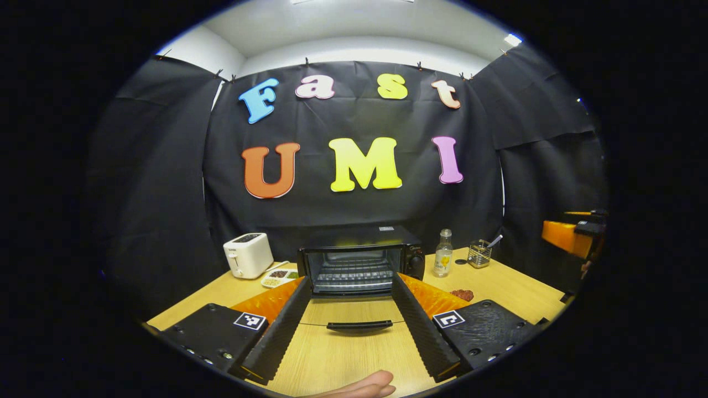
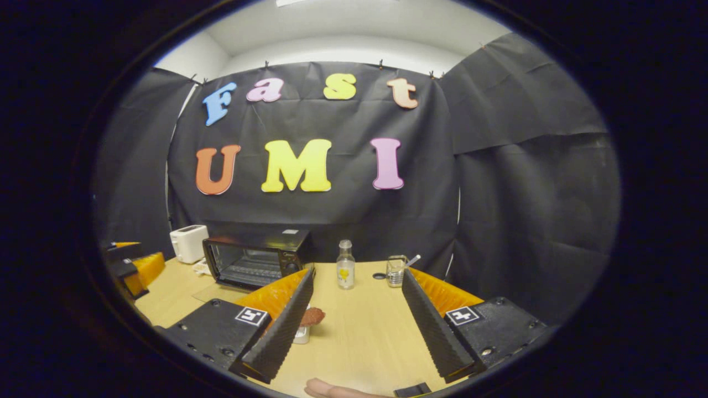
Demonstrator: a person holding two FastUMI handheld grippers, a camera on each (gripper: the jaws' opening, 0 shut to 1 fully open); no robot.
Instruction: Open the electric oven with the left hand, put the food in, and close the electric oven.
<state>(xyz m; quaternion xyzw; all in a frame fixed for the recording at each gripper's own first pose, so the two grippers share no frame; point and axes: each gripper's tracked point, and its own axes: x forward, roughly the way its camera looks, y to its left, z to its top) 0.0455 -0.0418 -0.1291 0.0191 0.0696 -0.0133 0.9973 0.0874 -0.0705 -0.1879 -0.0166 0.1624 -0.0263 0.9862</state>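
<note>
The black electric oven stands open at the back of the wooden table, its wire rack showing. Its glass door lies folded down flat, with the handle between my left gripper's fingers. My left gripper is open and faces the oven mouth, touching nothing. A reddish-brown piece of food lies on the table right of the oven. In the right gripper view the food sits on a small white object, close to one finger of my open right gripper. The oven is to the left there.
A white toaster and a tray of snacks sit left of the oven. A small glass bottle, a black cap and a utensil holder stand to its right. The right gripper's body shows at the far right.
</note>
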